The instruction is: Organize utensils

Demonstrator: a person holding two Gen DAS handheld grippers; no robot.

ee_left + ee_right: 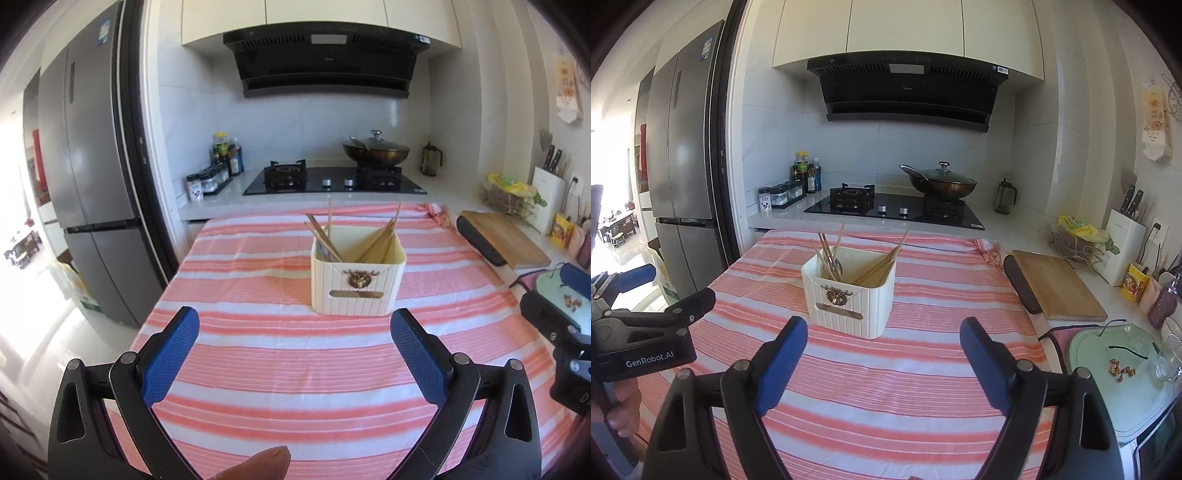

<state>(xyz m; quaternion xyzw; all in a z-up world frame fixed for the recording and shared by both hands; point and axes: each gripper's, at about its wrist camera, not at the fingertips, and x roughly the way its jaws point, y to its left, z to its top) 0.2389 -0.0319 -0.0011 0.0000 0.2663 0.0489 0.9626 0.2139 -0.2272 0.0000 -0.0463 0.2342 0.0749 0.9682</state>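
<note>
Nearest, the left gripper (pixel 295 332) is held with its blue pads spread wide and nothing between them; a fingertip (pixel 258 463) is seen at the bottom edge of its view. The right gripper (pixel 882 339) is likewise spread and empty, just right of the left one. Both are held above the near part of a pink-and-white striped cloth (pixel 280 369), which is otherwise bare there.

Farther on, near the middle of the cloth, a cream ribbed utensil holder (pixel 356 284) is set upright, well apart from both grippers. Wooden chopsticks (pixel 384 240) are leaned inside it in two bunches, left and right, with a metal utensil (pixel 834 264) among the left bunch. Nothing is placed between the grippers and the holder.

To the right, a wooden cutting board (pixel 1058 288) and a pale green board (pixel 1115 369) are laid beside the cloth. Beyond the far edge, a gas hob (pixel 332 181) with a lidded wok (pixel 375 149) is seen, spice jars (pixel 207 181) to its left, and a grey refrigerator (pixel 92 166) at far left.
</note>
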